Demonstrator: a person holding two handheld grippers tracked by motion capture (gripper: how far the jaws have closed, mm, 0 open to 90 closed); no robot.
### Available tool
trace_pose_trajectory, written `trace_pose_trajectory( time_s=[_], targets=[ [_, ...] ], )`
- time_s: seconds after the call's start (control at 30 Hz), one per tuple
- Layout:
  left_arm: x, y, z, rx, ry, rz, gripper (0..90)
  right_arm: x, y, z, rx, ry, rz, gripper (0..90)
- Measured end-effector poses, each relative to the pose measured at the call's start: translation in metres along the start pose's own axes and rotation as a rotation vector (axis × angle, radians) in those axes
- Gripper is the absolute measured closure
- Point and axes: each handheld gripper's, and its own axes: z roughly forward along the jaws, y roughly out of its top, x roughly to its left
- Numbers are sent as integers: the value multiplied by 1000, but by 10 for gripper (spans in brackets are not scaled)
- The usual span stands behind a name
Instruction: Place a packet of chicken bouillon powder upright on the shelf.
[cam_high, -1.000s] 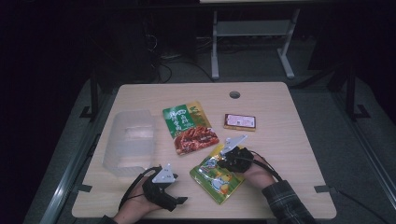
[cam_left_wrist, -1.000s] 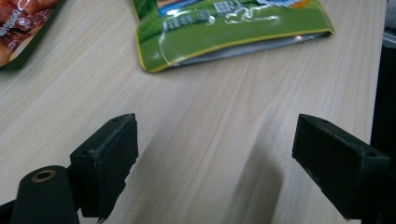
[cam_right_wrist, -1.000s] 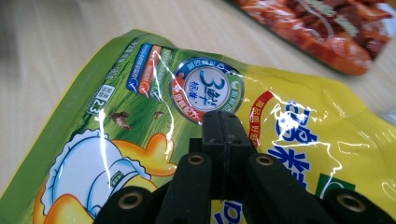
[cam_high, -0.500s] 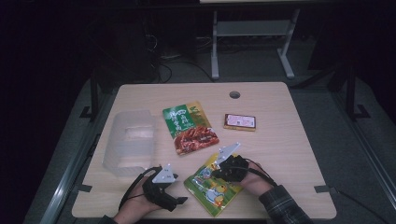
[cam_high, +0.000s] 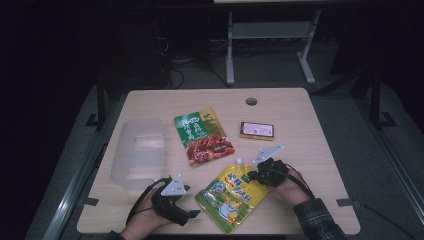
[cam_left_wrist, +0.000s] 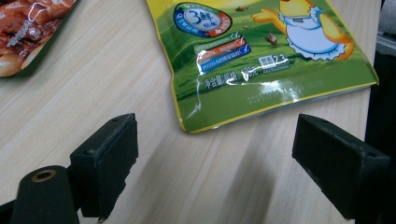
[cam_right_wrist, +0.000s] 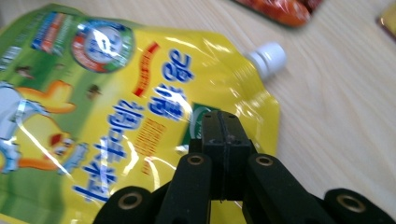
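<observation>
A yellow-green spouted pouch (cam_high: 234, 194) lies slanted on the table near the front edge, its white cap (cam_high: 239, 161) pointing away from me. My right gripper (cam_high: 254, 175) is shut, its tips on the pouch's upper part (cam_right_wrist: 116, 107) beside the cap (cam_right_wrist: 267, 55). The pouch film moves with it; the pinch itself is hidden under the jaws. My left gripper (cam_high: 192, 214) rests open on the table left of the pouch. In the left gripper view the pouch's lower corner (cam_left_wrist: 261, 60) lies just ahead of the open jaws, touching neither pad.
A red-and-green sauce packet (cam_high: 202, 136) lies mid-table, with a small pink packet (cam_high: 256, 130) to its right. A clear plastic box (cam_high: 138, 150) stands at the left. The wooden table (cam_high: 320, 150) has a cable hole (cam_high: 251, 101) at the back.
The right gripper and pouch slid toward the front edge, then came back a little to the right. The pouch has turned and now reaches closer to the left gripper, which stayed put.
</observation>
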Motion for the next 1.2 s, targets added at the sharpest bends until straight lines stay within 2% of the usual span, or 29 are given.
trace_pose_trajectory(
  time_s=[0.07, 0.1, 0.13, 0.4, 0.43, 0.57, 0.73, 0.87, 0.93, 1.0, 1.07, 1.1, 1.2],
  targets=[
    [0, 0, 0, -4, -3, -4, 138, -1, -1, 3, 10, 5, 10, 900],
    [0, 1, 0, -6, -7, -6, 138, -2, -2, 11, 33, 4, -6, 900],
    [0, 1, 0, -7, -9, -6, 138, -2, -2, 11, 33, 4, -6, 900],
    [0, 1, -1, -5, -8, -5, 138, 2, 10, 24, 10, 22, -28, 900],
    [0, 1, -1, -5, -7, -5, 138, 1, 12, 26, 11, 23, -45, 900],
    [0, 1, -1, -17, -8, -11, 138, 1, 20, 35, -13, 48, -44, 900],
    [1, 2, -1, -19, -3, -17, 137, 4, 32, 44, -5, 33, -92, 900],
    [3, 8, -3, -46, 12, -44, 137, 4, 32, 41, -15, 43, -72, 889],
    [5, 15, -3, -59, 24, -60, 137, 5, 32, 36, -38, 42, -37, 780],
    [8, 22, -3, -64, 30, -84, 137, 5, 31, 29, -62, 33, -22, 703],
    [10, 27, 0, -67, 26, -107, 133, 4, 27, 21, -84, 11, 4, 539],
    [11, 30, 2, -64, 16, -122, 133, 4, 27, 21, -84, 11, 4, 539],
    [13, 41, 13, -49, 10, -127, 134, 4, 17, 13, -69, -11, 23, 391]
  ],
)
